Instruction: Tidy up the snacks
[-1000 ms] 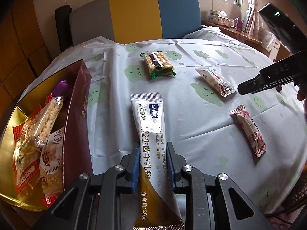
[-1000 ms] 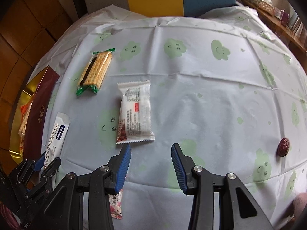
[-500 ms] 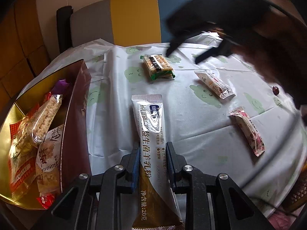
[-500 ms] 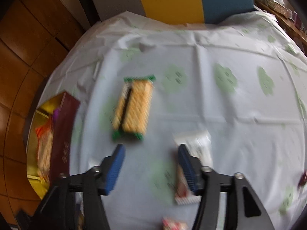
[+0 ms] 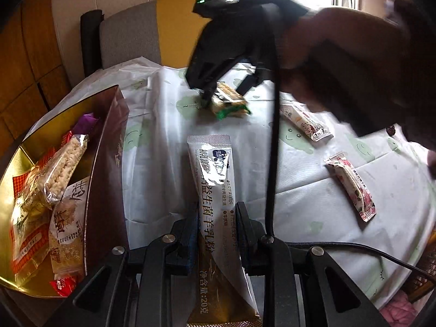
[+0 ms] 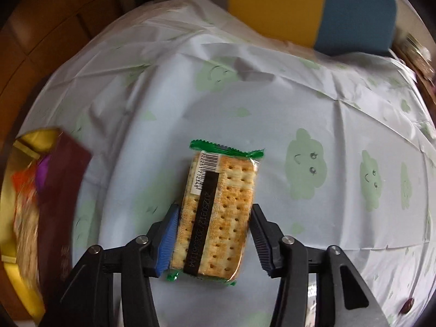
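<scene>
**Cracker pack bracketed, sachet clamped**

The cracker pack (image 6: 218, 212), green-edged with a barcode label, lies flat on the cloud-print tablecloth (image 6: 313, 103) at mid-table. The right gripper (image 6: 215, 241) straddles its near half: the blue left pad touches the wrapper's edge, the other pad sits just beside the opposite edge, so the jaws stand apart around the pack rather than squeezing it. From the left wrist view, the same gripper (image 5: 222, 92) reaches down over the pack (image 5: 229, 102), blurred.

The left gripper (image 5: 216, 234) has its jaws pressed against both sides of a long silver sachet (image 5: 215, 190), which points away along the cloth.

A gold-lined box (image 5: 107, 147) with a maroon wall sits at the table's left edge, holding several wrapped snacks, including a puffed rice bar (image 5: 64, 169). 2 more wrapped bars lie loose to the right: a white one (image 5: 305, 121) near the crackers and a pink-patterned one (image 5: 351, 185) nearer the camera. A small dark red fruit-like thing (image 6: 408, 304) rests near the right edge.
</scene>
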`<state>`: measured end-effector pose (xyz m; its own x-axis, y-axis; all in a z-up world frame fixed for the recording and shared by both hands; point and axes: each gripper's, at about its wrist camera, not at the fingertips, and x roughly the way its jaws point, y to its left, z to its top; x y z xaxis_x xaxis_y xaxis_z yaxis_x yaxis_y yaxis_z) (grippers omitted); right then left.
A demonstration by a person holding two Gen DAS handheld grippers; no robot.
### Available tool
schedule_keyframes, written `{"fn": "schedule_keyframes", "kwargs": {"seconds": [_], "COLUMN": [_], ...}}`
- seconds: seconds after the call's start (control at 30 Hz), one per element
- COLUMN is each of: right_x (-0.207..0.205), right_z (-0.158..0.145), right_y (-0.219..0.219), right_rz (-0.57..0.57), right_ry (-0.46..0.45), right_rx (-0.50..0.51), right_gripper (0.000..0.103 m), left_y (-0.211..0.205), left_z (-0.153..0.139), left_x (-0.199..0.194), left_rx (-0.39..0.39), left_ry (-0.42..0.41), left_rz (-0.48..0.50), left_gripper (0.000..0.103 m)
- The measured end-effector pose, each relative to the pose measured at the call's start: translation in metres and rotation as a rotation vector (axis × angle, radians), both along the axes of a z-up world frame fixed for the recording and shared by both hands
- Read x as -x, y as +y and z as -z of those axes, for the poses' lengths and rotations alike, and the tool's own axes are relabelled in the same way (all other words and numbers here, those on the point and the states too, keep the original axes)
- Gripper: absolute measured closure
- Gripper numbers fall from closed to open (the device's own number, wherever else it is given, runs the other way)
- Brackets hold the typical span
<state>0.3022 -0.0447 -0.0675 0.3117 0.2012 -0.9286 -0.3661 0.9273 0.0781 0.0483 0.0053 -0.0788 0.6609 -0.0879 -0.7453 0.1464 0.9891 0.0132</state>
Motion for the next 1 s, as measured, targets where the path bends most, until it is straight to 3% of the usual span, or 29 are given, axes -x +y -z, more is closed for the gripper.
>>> {"fn": "schedule_keyframes", "kwargs": {"seconds": [0.33,0.77,1.0], "right_x": [0.073,0.121,0.119], "right_z": [0.004,0.012,0.009], "right_y": [-0.057,-0.084,-0.089], "right_rz": [-0.145,-0.175,-0.199], "right_ry": [0.104,-0.027,-0.053], "right_rx": [-0.054,-0.067,-0.062], "right_gripper": [0.052,0.052,0.053], "left_y": [0.001,0.003,0.005], "left_z": [-0.001,-0.005,-0.014], "left_x": [-0.001,-0.012,-0.011], "left_rx": [0.002,0.012,0.019], "left_ry": [0.011,0.071,0.08], "left_rz": [-0.004,-0.027,-0.051], "left_gripper": [0.078,0.078,0.079]}}
